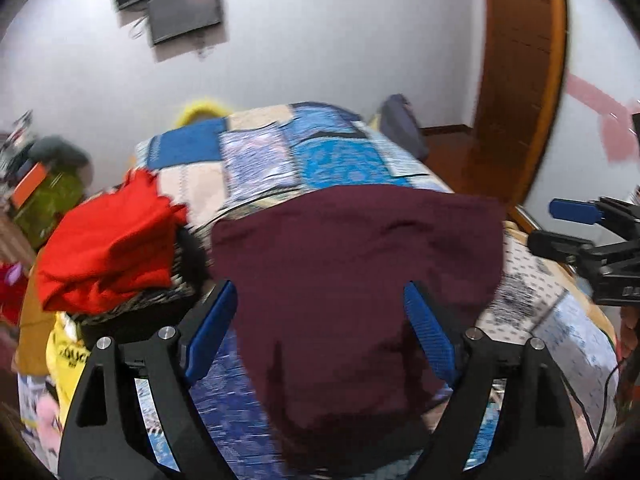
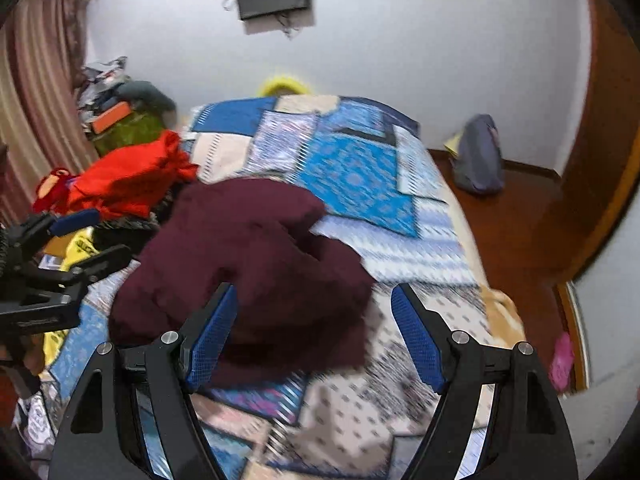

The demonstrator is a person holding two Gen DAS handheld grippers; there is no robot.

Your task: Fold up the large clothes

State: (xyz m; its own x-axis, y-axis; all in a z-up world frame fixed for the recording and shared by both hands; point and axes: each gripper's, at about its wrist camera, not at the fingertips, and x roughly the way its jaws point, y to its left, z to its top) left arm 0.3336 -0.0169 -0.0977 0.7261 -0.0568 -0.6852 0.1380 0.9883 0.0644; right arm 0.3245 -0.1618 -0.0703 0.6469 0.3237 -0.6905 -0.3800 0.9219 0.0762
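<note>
A maroon garment [image 1: 352,280] lies partly folded on the patchwork bed cover [image 1: 280,156]. It also shows in the right wrist view [image 2: 256,256], bunched with a fold on its right side. My left gripper [image 1: 320,292] is open and empty, hovering above the garment's near part. My right gripper [image 2: 312,296] is open and empty, above the garment's right edge. The right gripper shows in the left wrist view [image 1: 560,224] at the bed's right side. The left gripper shows in the right wrist view [image 2: 84,236] at the left.
A pile of clothes topped by a red garment [image 1: 108,252] sits on the bed's left side, red garment also in the right wrist view [image 2: 128,176]. A grey bag [image 2: 478,160] stands on the wooden floor. A wooden door [image 1: 520,72] is at right. Clutter and a curtain [image 2: 36,92] stand at left.
</note>
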